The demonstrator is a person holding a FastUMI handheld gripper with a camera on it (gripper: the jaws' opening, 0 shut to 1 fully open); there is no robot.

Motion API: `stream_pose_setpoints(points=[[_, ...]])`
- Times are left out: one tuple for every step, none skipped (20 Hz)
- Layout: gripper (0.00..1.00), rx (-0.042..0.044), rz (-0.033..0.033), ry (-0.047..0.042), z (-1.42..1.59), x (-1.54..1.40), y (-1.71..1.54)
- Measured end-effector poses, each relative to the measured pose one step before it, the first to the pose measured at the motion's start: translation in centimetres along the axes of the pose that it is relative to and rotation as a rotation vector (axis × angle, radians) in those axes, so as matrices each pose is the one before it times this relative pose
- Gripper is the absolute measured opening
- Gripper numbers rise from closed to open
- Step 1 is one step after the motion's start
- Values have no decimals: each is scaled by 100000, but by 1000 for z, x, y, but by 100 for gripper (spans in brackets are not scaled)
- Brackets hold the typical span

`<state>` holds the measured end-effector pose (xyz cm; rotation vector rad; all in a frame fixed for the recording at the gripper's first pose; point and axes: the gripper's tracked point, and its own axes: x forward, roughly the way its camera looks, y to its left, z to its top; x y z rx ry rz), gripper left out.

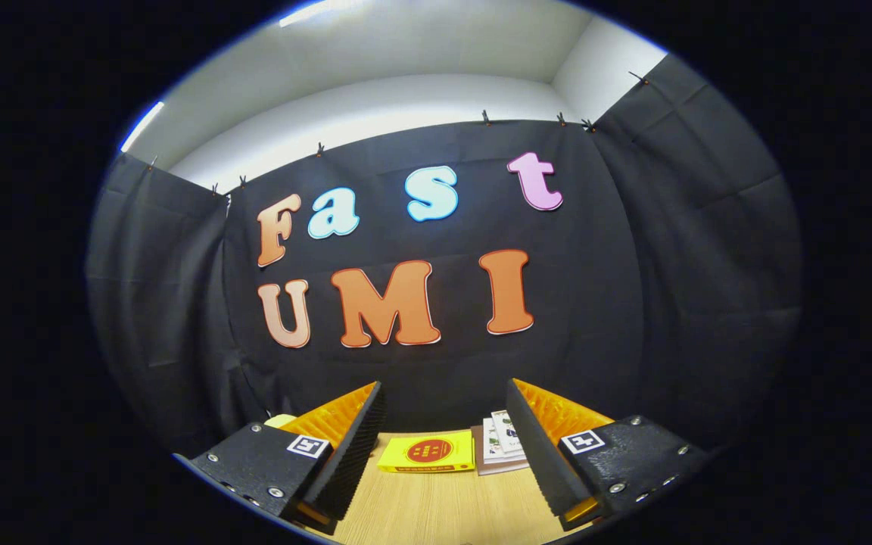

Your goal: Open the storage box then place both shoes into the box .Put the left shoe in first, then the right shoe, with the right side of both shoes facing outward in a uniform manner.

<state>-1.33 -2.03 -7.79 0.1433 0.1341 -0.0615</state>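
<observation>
Gripper held open above the bench, aimed at the booth's black cloth wall.

In the gripper view, the gripper (443, 424) is seen released, its two fingers (353, 446) spread wide apart with nothing held between them; a small square black-and-white marker is fixed on top of each finger. Beyond the fingers, on the wooden bench (436, 507), a yellow book (427, 453) with a red round emblem is laid flat, its print too small to be read. Just beside it, a stack of booklets (498, 446) is partly hidden behind one finger, their writing unreadable. A pale yellow object (278, 418) is glimpsed past the other finger. The storage box and the shoes cannot be located from here.
</observation>
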Motion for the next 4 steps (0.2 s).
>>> stream_pose_setpoints(points=[[96, -1089, 591, -1007, 134, -177, -122], [96, -1310, 714, -1055, 130, -34, 143], [96, -1260, 295, -664, -1, -156, -9], [96, -607, 266, -583, -7, 133, 129]])
